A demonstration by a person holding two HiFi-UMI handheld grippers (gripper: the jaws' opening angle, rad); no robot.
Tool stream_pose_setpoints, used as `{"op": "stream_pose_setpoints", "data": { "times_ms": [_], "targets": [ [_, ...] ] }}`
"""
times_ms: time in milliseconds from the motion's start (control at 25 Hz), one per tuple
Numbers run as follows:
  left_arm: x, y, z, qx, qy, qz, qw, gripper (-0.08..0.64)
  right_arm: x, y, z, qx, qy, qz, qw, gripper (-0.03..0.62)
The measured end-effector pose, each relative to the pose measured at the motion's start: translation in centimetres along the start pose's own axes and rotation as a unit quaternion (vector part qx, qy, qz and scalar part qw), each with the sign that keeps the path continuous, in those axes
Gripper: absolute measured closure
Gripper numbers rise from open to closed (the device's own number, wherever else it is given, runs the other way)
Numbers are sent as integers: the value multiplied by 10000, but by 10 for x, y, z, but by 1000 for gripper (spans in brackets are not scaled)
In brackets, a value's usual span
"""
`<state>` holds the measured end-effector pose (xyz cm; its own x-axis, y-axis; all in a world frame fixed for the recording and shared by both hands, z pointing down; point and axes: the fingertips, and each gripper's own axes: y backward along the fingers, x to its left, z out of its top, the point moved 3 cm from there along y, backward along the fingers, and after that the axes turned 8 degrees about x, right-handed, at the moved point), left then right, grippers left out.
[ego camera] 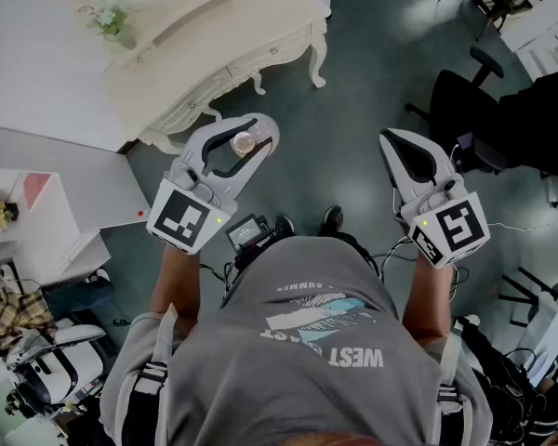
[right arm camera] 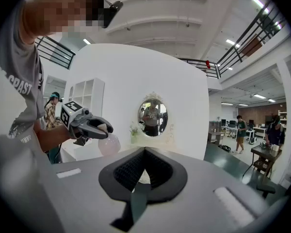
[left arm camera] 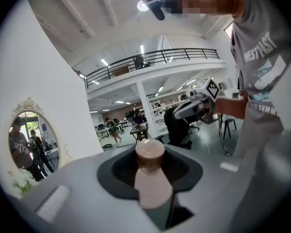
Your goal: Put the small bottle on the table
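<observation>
Person in a grey printed T-shirt (ego camera: 307, 342) stands on a dark grey-green floor (ego camera: 372, 54), one two-jaw gripper in each hand, both arms held forward.

Left gripper (ego camera: 257, 134): jaws part-way apart and pinching the small pale-pink bottle with a brown cap (ego camera: 243, 143). In the left gripper view the bottle (left arm camera: 151, 178) sits between the two grey jaws with its cap end away from the camera, and the dark pads close on its sides. In the right gripper view its body looks rounded and translucent pink (right arm camera: 109, 143).

Bottle location: in the air, in the left gripper, over the floor just in front of the cream carved dressing table with curved legs (ego camera: 260, 26). It is not on the tabletop.

Right gripper (ego camera: 389, 139): jaws pressed together, nothing between them; the tips meet in a closed point in the right gripper view (right arm camera: 144, 151). It is held well apart from the left one.

Surroundings: small pot of pale flowers (ego camera: 112, 21) on the tabletop; oval mirror in an ornate cream frame (right arm camera: 153, 116) above it; black office chair (ego camera: 470, 100) to the right.
</observation>
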<state>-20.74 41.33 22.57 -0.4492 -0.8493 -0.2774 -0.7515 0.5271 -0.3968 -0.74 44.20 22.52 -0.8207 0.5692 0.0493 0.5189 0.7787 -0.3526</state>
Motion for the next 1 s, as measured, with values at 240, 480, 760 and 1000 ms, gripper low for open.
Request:
{"op": "stream_pose_setpoints", "data": {
  "times_ms": [240, 480, 760, 1000],
  "targets": [
    [-4, -13, 6, 48, 62, 46, 10000, 440, -16, 2, -2, -13, 30, 80, 10000, 591],
    [-10, -31, 14, 116, 124, 137, 9998, 440, -37, 6, -4, -48, 63, 203, 9998, 592],
    [-15, -55, 23, 181, 177, 282, 9993, 440, -65, 7, -8, -86, 135, 359, 9992, 591],
    [-11, -84, 32, 250, 232, 385, 9987, 440, -96, 0, -10, -69, 198, 563, 9982, 591]
  ]
}}
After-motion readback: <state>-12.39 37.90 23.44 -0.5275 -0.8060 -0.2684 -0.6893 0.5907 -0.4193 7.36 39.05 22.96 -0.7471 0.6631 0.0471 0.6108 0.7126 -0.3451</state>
